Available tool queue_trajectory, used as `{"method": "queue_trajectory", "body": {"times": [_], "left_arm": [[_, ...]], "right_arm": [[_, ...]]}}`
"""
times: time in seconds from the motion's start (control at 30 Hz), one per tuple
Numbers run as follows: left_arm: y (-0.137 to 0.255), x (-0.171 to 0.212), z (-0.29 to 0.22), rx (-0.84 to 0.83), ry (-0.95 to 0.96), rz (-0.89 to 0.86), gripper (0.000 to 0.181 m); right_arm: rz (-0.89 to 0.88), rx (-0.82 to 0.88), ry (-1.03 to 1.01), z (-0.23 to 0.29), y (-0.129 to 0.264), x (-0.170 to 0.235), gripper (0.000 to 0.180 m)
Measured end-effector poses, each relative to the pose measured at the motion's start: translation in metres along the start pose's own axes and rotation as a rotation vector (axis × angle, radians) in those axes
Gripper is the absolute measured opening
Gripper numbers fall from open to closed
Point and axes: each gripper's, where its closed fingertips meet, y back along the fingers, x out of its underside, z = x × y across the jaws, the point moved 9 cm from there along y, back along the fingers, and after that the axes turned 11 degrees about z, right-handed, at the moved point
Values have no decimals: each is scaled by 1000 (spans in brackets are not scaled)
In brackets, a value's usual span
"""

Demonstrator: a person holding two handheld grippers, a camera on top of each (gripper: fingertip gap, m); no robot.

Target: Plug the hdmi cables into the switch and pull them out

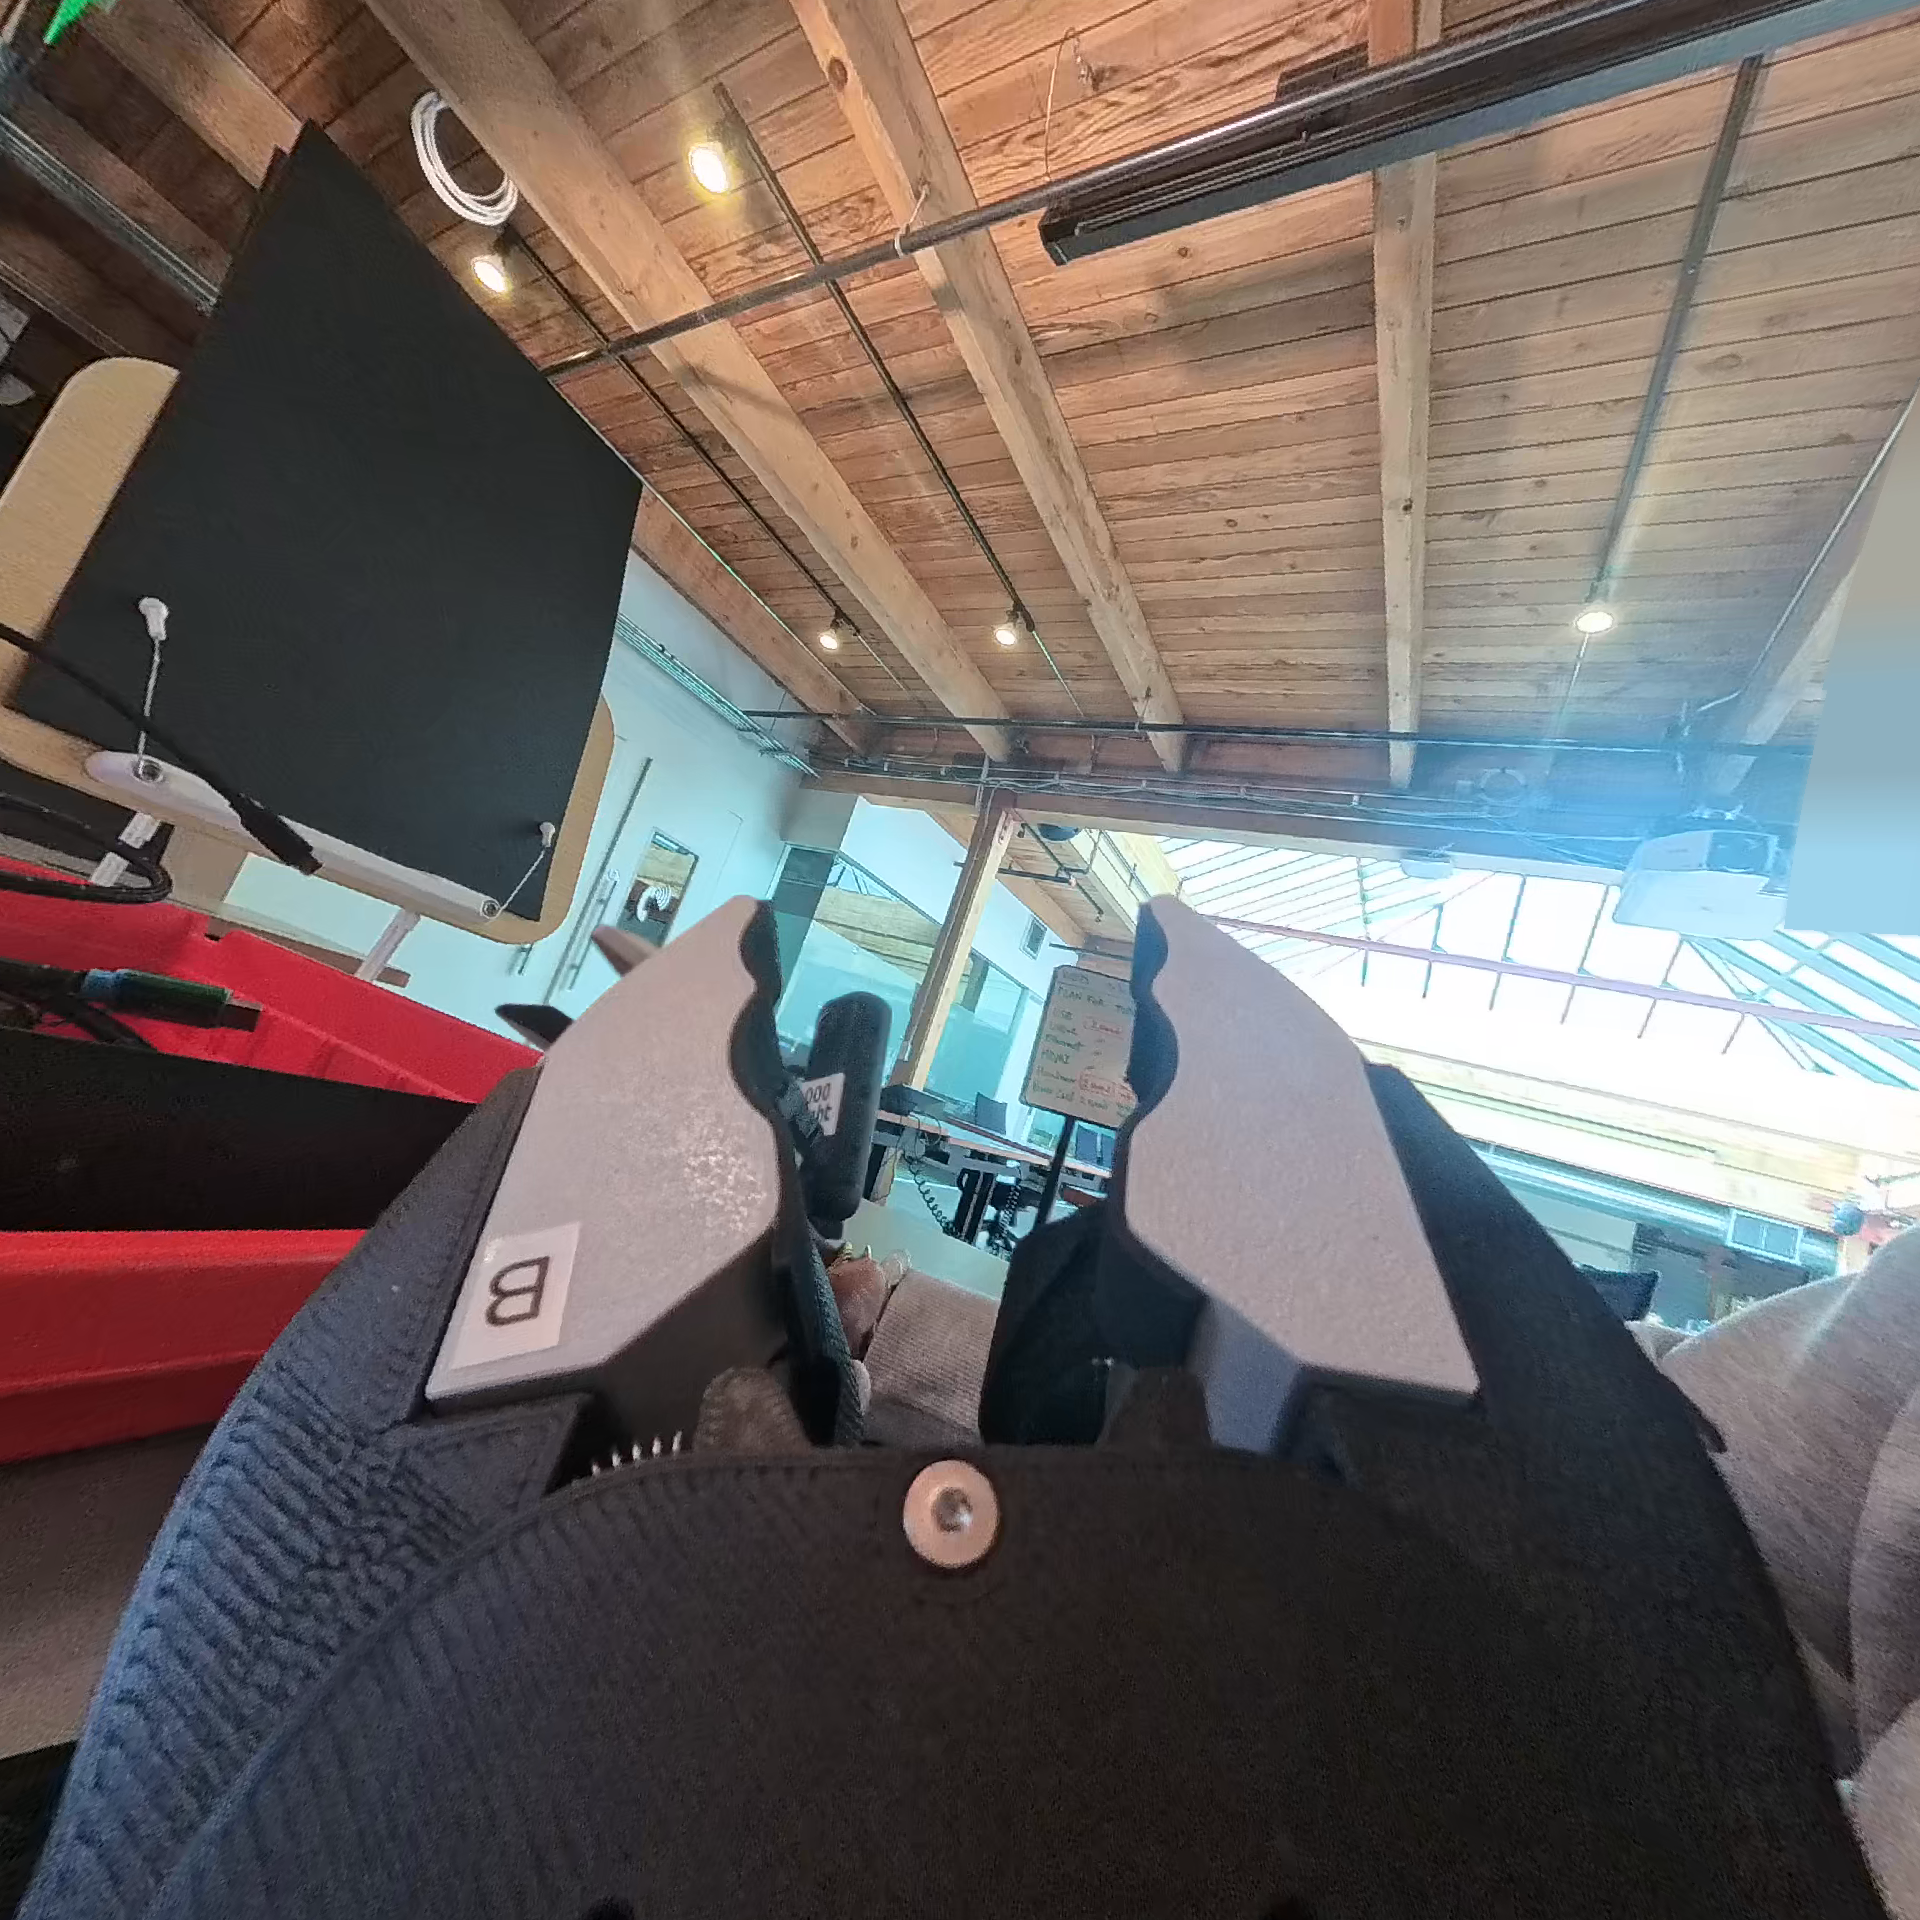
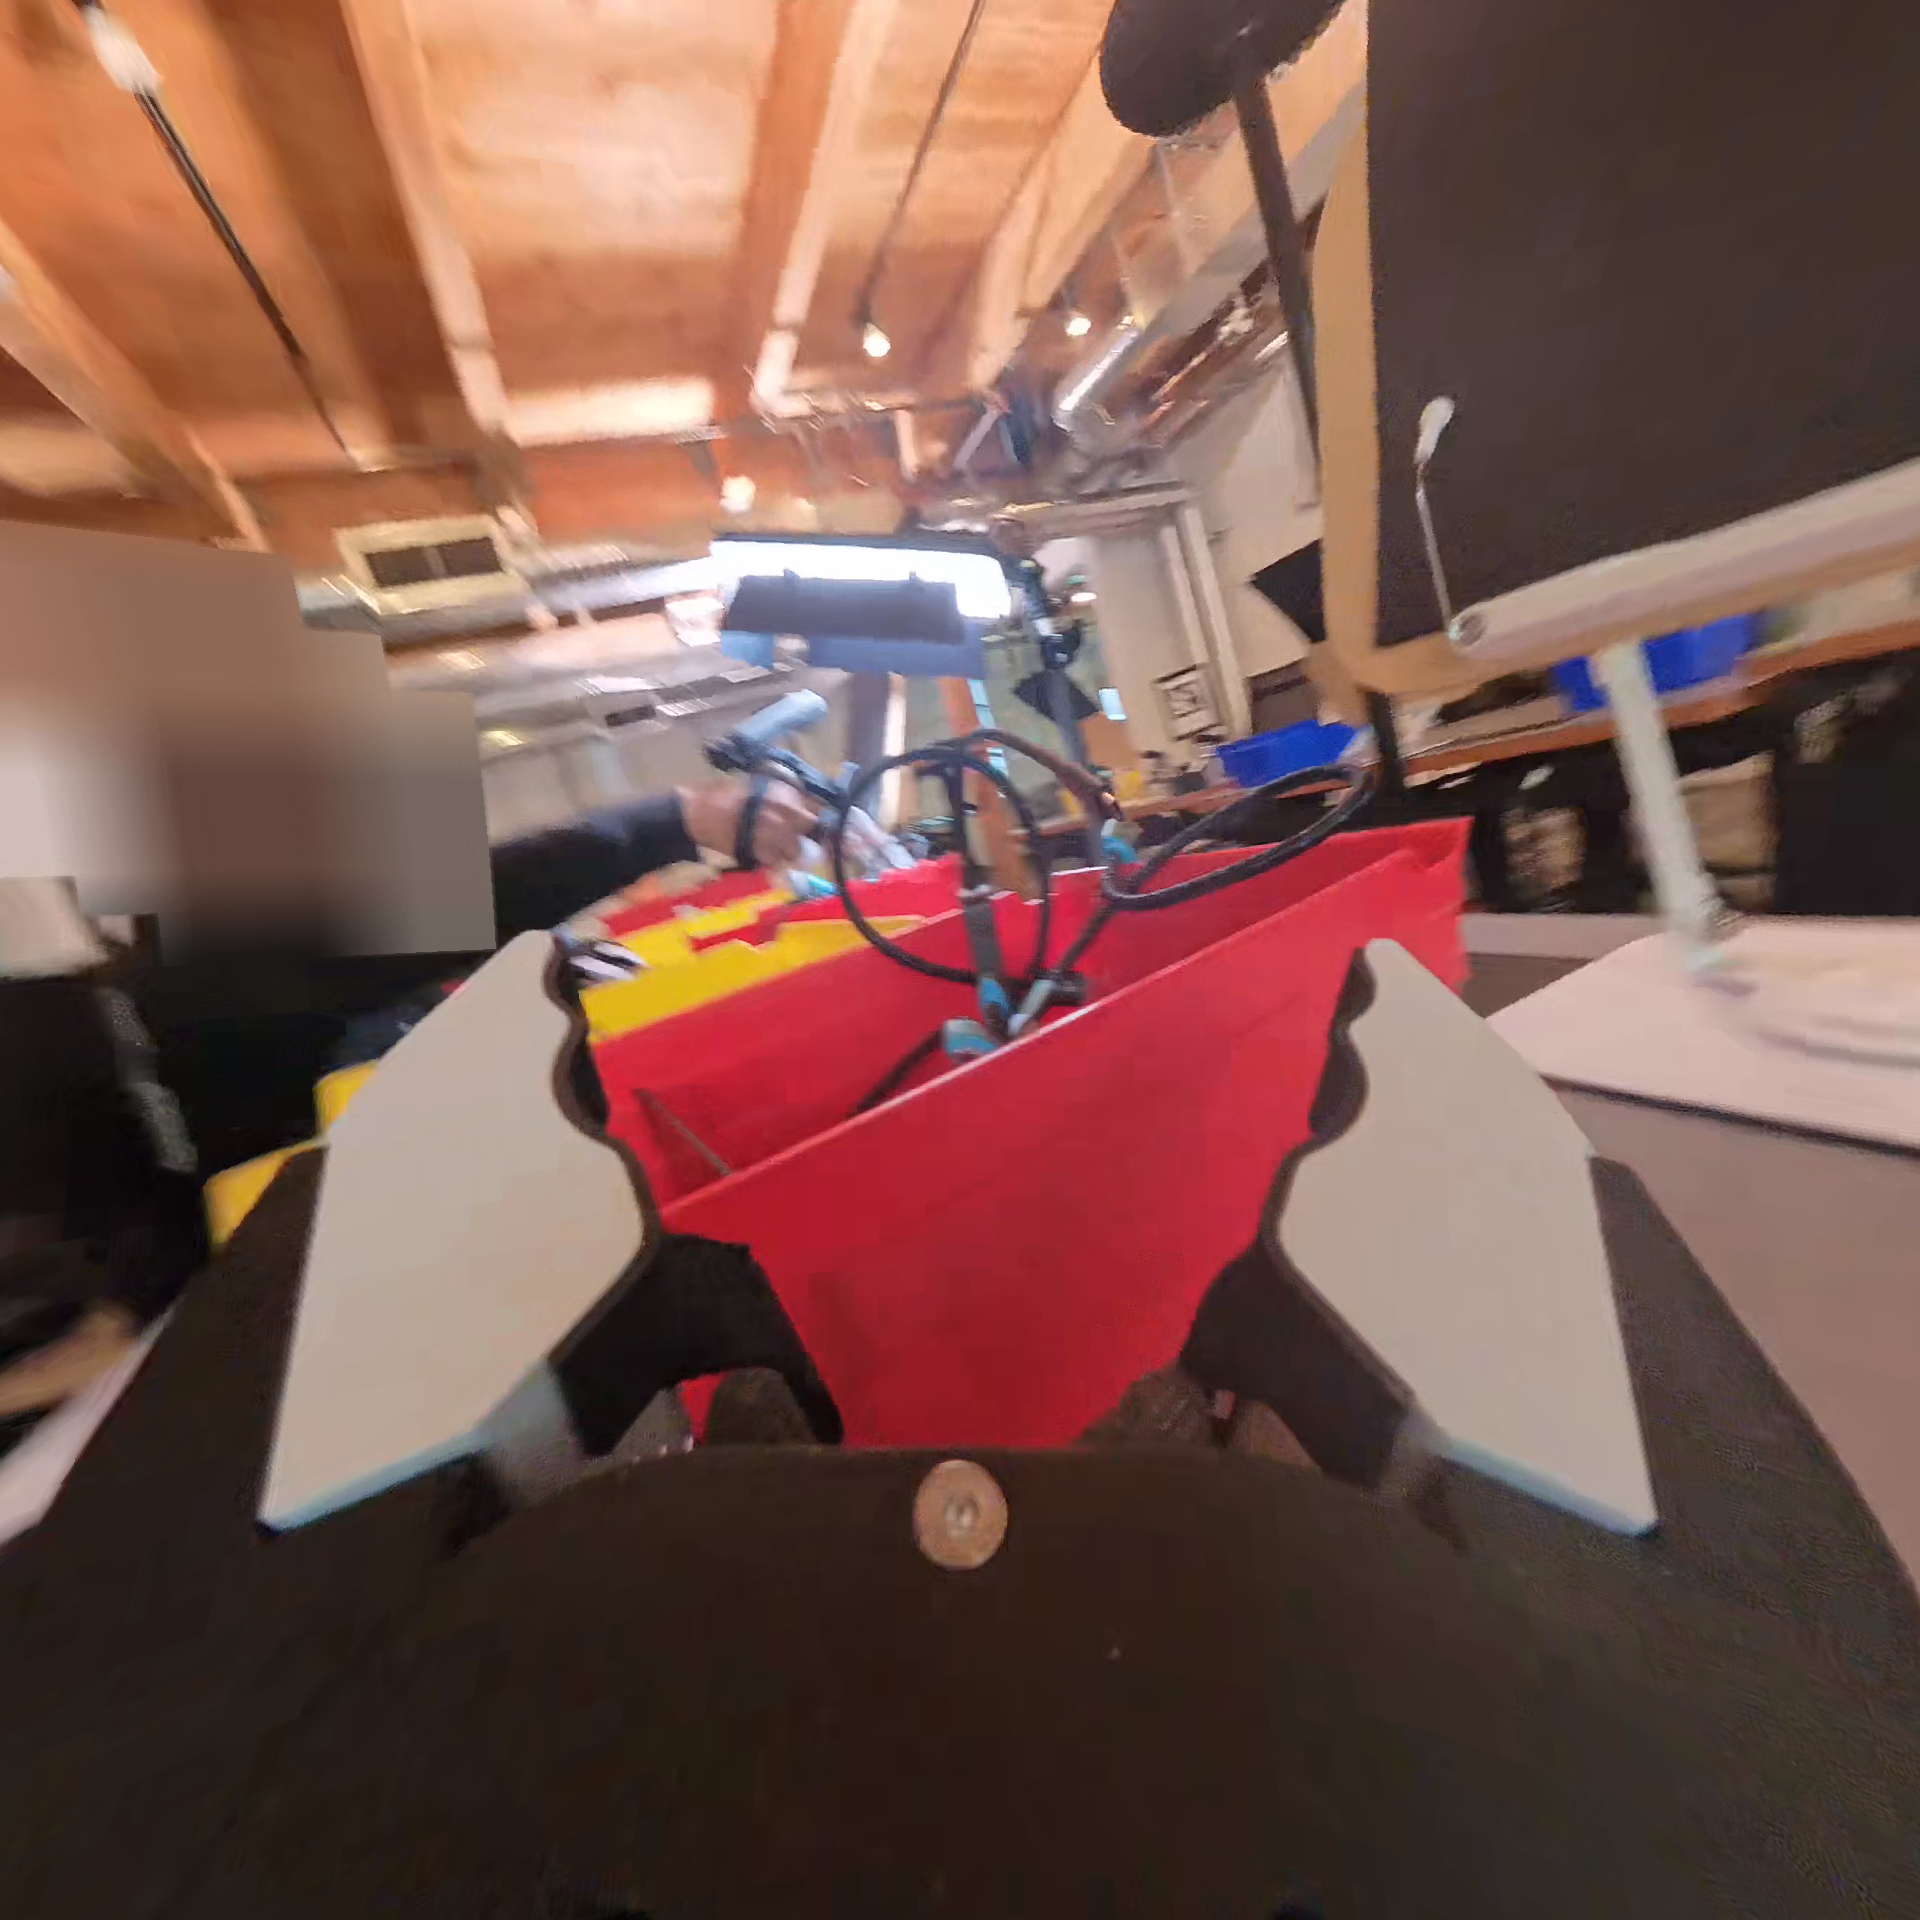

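Observation:
My left gripper (image 1: pixel 956 935) is open and empty and points up at the wooden ceiling. My right gripper (image 2: pixel 956 951) is wide open and empty, close in front of a red bin (image 2: pixel 987 1226). Black cables (image 2: pixel 935 831) with blue-trimmed plugs (image 2: pixel 987 997) loop up out of that bin. In the left wrist view a cable end with a green plug (image 1: pixel 156 997) lies on a red bin (image 1: pixel 312 997) at the left. No switch shows in either view.
A black panel on a white stand (image 1: pixel 343 520) rises beside the bins; it also shows in the right wrist view (image 2: pixel 1642 312). A yellow bin (image 2: pixel 727 966) stands behind the red one. A person's hand (image 2: pixel 727 821) works farther back. A black handle with a white sticker (image 1: pixel 847 1101) stands beyond my left fingers.

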Motion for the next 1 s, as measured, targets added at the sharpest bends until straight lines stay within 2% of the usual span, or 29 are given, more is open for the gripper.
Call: {"method": "queue_trajectory", "body": {"times": [0.07,0.17,0.27,0.33,0.43,0.5,0.6,0.67,0.9,1.0], "left_arm": [[0,-2,-1,1,-21,-20,69],[5,-14,-1,-25,-93,-108,80],[18,-48,-5,-98,-214,-191,86],[34,-76,-4,-247,-361,-227,92],[75,-114,10,-623,-631,-258,95],[104,-132,27,-863,-728,-201,98],[137,-147,55,-1107,-779,-12,105],[149,-151,75,-1181,-748,125,105],[158,-150,159,-1204,-442,498,105],[156,-152,180,-1159,-262,567,95]], "right_arm": [[10,96,133,6,-5,4,145],[-5,163,272,15,-12,7,146],[-49,222,300,13,-8,3,146],[-76,262,302,8,-4,0,145],[-84,278,319,8,-3,-1,145],[-64,277,346,10,-5,1,145],[-47,280,406,15,-8,2,145],[-45,288,425,16,-8,2,146],[-73,296,396,15,-5,0,145],[-63,287,383,14,-6,1,145]]}}
